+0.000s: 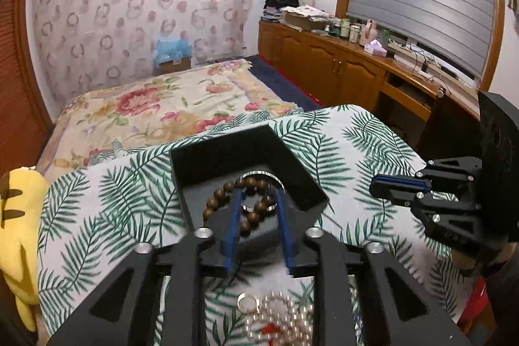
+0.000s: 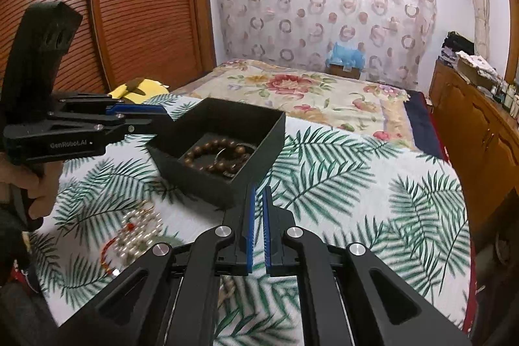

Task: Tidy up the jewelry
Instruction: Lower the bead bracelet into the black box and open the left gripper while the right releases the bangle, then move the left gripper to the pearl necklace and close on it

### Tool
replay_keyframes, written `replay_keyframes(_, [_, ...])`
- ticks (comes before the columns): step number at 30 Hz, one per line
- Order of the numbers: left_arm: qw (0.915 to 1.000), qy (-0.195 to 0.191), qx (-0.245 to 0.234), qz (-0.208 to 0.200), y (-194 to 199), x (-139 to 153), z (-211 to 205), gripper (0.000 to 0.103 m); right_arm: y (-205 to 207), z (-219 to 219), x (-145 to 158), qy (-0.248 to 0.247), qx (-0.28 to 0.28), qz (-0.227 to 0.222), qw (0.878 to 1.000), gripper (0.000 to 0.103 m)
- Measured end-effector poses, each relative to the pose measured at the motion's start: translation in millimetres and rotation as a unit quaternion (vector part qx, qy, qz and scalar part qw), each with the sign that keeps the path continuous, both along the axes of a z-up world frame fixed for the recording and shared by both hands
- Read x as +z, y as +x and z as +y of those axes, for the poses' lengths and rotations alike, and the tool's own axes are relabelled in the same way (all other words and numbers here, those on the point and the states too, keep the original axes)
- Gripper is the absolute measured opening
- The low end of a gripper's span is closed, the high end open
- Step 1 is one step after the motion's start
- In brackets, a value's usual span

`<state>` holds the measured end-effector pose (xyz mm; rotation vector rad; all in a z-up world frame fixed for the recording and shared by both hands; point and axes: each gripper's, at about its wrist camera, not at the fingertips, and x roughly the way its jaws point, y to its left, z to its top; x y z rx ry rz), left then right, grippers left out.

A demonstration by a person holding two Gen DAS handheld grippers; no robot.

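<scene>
A black box (image 1: 227, 145) stands open on the leaf-print cloth (image 1: 356, 145). Inside it lie a brown wooden bead bracelet (image 1: 220, 194) and a silver bangle (image 1: 259, 173). My left gripper (image 1: 259, 195) hovers over the box's near corner. It is open, and its blue pads frame the bangle without touching it. The right wrist view shows the left gripper (image 2: 165, 112) above the box (image 2: 207, 184), with the bracelet (image 2: 201, 151) lying on the box floor. My right gripper (image 2: 258, 190) is shut and empty, just right of the box. Pearls (image 1: 282, 313) and a small silver ring (image 1: 246, 302) lie beneath the left gripper.
A red bead strand (image 2: 107, 252) lies beside the pearls (image 2: 139, 232) near the table's front. A yellow plush toy (image 1: 16, 216) sits at the table's left edge. Behind the table is a floral bed (image 1: 146, 106). Wooden cabinets (image 1: 324, 64) run along the right.
</scene>
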<state>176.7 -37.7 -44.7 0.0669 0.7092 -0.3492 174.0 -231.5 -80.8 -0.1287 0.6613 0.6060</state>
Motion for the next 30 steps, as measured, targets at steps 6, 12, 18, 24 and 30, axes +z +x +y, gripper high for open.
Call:
replay_keyframes(6, [1.0,0.0,0.004,-0.001,-28,-9,7,0.035,-17,-1,-18,-0.013,0.02,0.031,0.999,0.006])
replay_keyframes(12, [0.9999,-0.002,0.011,0.005,-44,-24,12,0.057,-25,1,-37,-0.036,0.028,0.063,0.997,0.008])
replay_keyframes(18, [0.9993,0.002,0.03,0.021,-46,-43,23,0.072,-36,4,-50,-0.046,0.036,0.079,0.995,0.018])
replay_keyframes(24, [0.9985,0.01,0.04,0.036,-49,-57,33,0.078,-39,15,-58,-0.078,0.043,0.08,0.993,0.018])
replay_keyframes(30, [0.9973,0.017,0.045,0.055,-55,-70,41,0.08,-37,18,-57,-0.115,0.035,0.067,0.99,0.015])
